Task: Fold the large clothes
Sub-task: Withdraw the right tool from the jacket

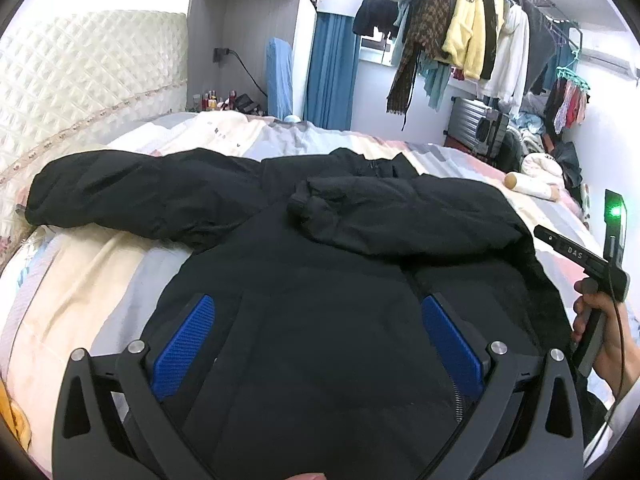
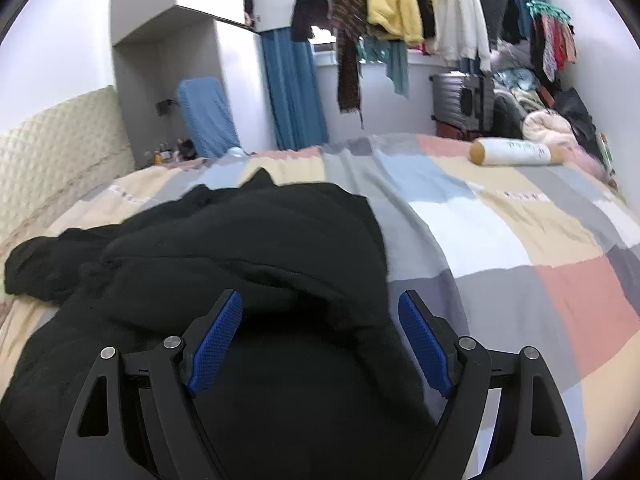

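Observation:
A large black padded jacket (image 1: 320, 240) lies spread on the bed. Its left sleeve (image 1: 132, 192) stretches out to the left; its right sleeve (image 1: 400, 208) is folded across the body. My left gripper (image 1: 320, 304) is open, blue pads wide apart, hovering over the jacket's lower body. My right gripper (image 2: 320, 304) is open above the jacket's (image 2: 240, 248) right edge, over the folded sleeve. The right tool's body and the hand that holds it (image 1: 592, 280) show at the right of the left wrist view.
The bed has a patchwork cover (image 2: 500, 232) of pale colour blocks. A white bottle (image 2: 516, 152) lies near the far right of the bed. A quilted headboard (image 1: 80, 80) stands at left. Hanging clothes (image 1: 460, 28) and a suitcase (image 2: 460, 100) are behind.

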Demonstrator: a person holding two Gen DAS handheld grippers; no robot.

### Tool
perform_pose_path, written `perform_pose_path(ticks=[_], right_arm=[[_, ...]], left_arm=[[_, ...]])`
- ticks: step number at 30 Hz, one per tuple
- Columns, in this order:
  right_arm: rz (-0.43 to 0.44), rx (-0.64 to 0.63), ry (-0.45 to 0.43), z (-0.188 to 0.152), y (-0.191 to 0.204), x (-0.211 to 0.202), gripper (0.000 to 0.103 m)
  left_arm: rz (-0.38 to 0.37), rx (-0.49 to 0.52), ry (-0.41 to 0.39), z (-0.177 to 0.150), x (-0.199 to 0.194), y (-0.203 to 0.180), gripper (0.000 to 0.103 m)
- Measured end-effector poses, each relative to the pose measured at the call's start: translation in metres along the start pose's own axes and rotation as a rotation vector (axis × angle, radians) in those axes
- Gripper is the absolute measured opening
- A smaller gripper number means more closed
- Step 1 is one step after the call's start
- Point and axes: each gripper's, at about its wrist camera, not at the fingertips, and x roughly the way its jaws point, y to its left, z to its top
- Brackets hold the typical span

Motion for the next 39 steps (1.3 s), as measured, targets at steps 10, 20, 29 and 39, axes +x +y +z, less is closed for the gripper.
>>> perform_pose_path(ticks=[10, 20, 29, 39], right_arm=[[0.072, -0.04, -0.035, -0.003, 0.05, -0.065, 0.08], [0.139, -0.076, -0.065, -0.03, 0.089, -0.127, 0.08], [0.164, -0.122, -0.084, -0.06, 0.116, -0.18, 0.083], [0.137, -0.13, -0.144, -0.091, 0.12, -0.225, 0.103]], left_arm=[[-0.011, 0.021, -0.033, -0.002, -0.034, -0.015, 0.103], [-0.032, -0.013, -0.055, -0.012, -0.06, -0.009, 0.103], [-0.051, -0.006, -0.075, -0.022, -0.08, -0.007, 0.103], [-0.062, -0.042, -0.091, -0.019, -0.096, 0.007, 0.103]])
